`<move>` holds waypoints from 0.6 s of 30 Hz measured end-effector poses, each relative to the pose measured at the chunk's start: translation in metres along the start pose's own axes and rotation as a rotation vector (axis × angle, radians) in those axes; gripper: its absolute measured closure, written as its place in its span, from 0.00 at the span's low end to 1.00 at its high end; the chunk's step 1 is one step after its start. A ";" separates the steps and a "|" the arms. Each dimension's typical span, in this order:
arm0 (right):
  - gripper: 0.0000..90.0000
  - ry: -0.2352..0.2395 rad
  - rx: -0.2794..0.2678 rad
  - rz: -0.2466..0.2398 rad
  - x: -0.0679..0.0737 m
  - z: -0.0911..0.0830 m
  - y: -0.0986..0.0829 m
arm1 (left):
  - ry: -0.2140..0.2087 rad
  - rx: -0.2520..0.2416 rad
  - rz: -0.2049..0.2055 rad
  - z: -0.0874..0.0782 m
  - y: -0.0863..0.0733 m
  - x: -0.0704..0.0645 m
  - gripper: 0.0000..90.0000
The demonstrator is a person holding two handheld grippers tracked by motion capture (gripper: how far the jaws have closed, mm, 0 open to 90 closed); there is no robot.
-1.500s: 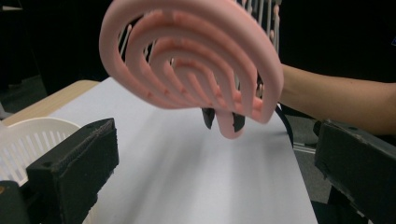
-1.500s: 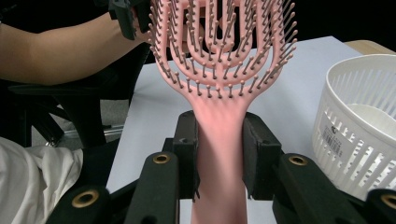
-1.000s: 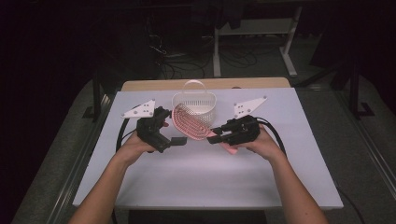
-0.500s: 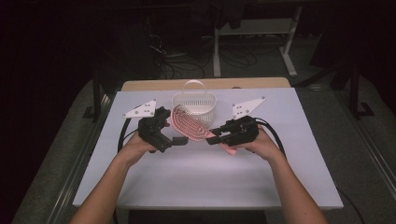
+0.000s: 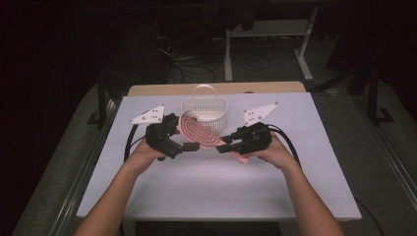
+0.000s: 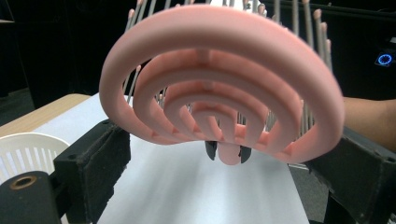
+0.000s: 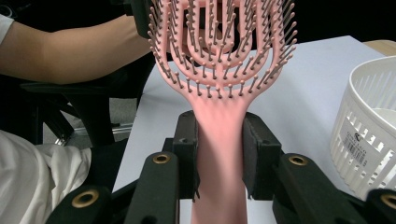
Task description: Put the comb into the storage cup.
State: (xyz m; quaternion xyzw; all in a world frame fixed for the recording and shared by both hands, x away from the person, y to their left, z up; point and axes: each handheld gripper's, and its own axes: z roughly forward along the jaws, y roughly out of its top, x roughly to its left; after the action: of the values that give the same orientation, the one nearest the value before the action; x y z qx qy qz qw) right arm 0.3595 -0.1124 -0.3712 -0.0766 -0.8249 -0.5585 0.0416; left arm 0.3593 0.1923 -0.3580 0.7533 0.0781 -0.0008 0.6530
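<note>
- Right gripper point(image 5: 227, 146): jaws clamped on the handle of the pink hairbrush point(image 5: 197, 133), unchanged from a second ago.
- Left gripper point(image 5: 186, 145): jaws wide, flanking the brush head; contact unclear.
- Brush held just above the white table point(image 5: 206, 182); vented loops, thin bristles.
- White slotted plastic basket point(image 5: 209, 107) just behind.

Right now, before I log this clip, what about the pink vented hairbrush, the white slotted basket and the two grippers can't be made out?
- Pink vented hairbrush: handle end cut off by the right gripper view's bottom edge.
- White slotted basket: contents unclear; high view too small, the brush covers its front.
- Left gripper: whether its pads touch the brush head is unclear.
</note>
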 end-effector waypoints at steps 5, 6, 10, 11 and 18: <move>0.76 0.003 -0.002 0.000 0.000 0.001 0.000 | -0.004 -0.007 0.003 0.000 0.000 0.000 0.14; 0.76 0.003 -0.002 0.000 0.000 0.001 0.000 | -0.004 -0.010 0.003 0.000 0.000 0.000 0.15; 0.76 0.007 -0.005 0.000 0.000 0.001 0.000 | -0.008 -0.016 -0.001 0.000 0.000 0.000 0.16; 0.76 0.007 -0.005 0.000 0.000 0.001 0.000 | -0.008 -0.016 -0.001 0.000 0.000 0.000 0.16; 0.76 0.012 -0.009 0.002 0.000 0.002 -0.001 | -0.010 -0.025 -0.004 0.000 0.000 0.000 0.18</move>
State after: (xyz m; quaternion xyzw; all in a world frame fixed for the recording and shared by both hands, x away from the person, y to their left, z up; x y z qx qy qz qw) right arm 0.3598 -0.1106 -0.3727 -0.0743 -0.8221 -0.5625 0.0469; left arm 0.3593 0.1926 -0.3578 0.7449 0.0763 -0.0046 0.6628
